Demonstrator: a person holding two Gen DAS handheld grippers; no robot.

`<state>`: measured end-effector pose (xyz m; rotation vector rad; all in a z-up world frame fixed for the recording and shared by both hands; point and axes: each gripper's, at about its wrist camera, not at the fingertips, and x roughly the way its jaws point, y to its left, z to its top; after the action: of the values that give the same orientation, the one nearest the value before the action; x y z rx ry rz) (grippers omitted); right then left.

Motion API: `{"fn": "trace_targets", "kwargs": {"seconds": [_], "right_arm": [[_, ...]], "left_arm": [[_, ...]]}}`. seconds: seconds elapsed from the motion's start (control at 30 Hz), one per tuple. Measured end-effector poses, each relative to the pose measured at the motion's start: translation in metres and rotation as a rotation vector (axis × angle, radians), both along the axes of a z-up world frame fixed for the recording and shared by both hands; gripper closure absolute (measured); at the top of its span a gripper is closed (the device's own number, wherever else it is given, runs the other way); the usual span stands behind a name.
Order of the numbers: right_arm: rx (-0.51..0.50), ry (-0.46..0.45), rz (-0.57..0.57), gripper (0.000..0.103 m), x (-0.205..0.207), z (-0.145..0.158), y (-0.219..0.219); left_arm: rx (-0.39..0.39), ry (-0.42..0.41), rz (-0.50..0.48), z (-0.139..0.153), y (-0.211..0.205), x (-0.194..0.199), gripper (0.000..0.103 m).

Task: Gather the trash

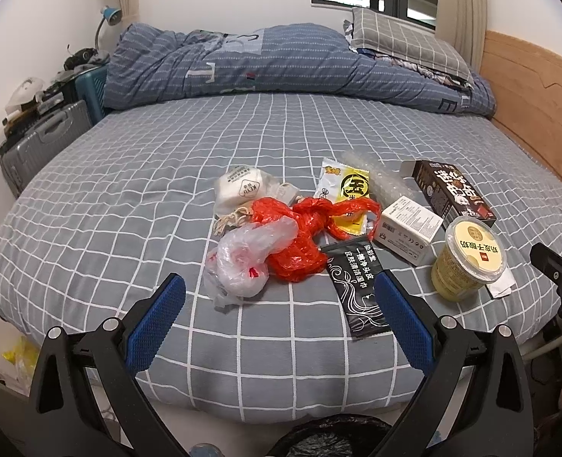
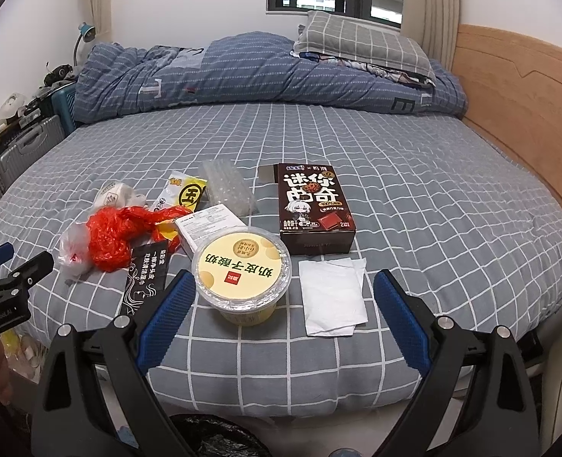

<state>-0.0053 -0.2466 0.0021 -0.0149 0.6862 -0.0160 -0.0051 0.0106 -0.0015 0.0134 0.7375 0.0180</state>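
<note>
**newbie:** Over the near edge of the bed (image 1: 90,175), nothing's picked up yet, right? Where do I even start?

**regular:** Yep, looks like you're at the very first step. All the trash is lying on the checked sheet and both claws are empty. Going left to right: your left claw (image 1: 279,297) is spread wide, hovering low and pointing at the clear plastic bag (image 1: 242,259) tangled with the red plastic bag (image 1: 300,240). The black wet-wipe sachet (image 1: 353,285) sits just beside its right pad. Then the white box (image 1: 410,228), and the yogurt cup (image 2: 241,266) and white napkin (image 2: 334,297), which your right claw (image 2: 282,308) has between its open jaws. The brown chocolate box (image 2: 313,209) lies just behind those.

**newbie:** And the bin?

**regular:** Black-lined bin (image 2: 212,438) is right below you at the foot of the bed. I'd guess the bags go first: crinkly, so drop the left claw lower and pinch a bunched fold, not a loose flap. The cup is wide and rigid, so keep the right claw level and come down square over it.
</note>
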Motion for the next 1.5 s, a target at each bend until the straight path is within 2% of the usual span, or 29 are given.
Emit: {"fn": "trace_targets", "kwargs": {"seconds": [0.6,0.9,1.17,1.5], "right_arm": [[-0.002,0.003,-0.001,0.012,0.001,-0.001,0.0],[0.02,0.018,0.019,0.012,0.015,-0.007,0.013],[0.032,0.057,0.045,0.012,0.041,-0.026,0.032],[0.005,0.105,0.024,0.012,0.066,-0.053,0.037]], "left_arm": [[0.005,0.022,0.004,-0.004,0.001,0.002,0.006],[0.017,0.045,0.033,-0.014,0.015,0.008,0.006],[0.021,0.081,0.082,-0.029,0.043,0.026,0.006],[-0.02,0.138,0.094,-0.06,0.062,0.057,0.006]]}}
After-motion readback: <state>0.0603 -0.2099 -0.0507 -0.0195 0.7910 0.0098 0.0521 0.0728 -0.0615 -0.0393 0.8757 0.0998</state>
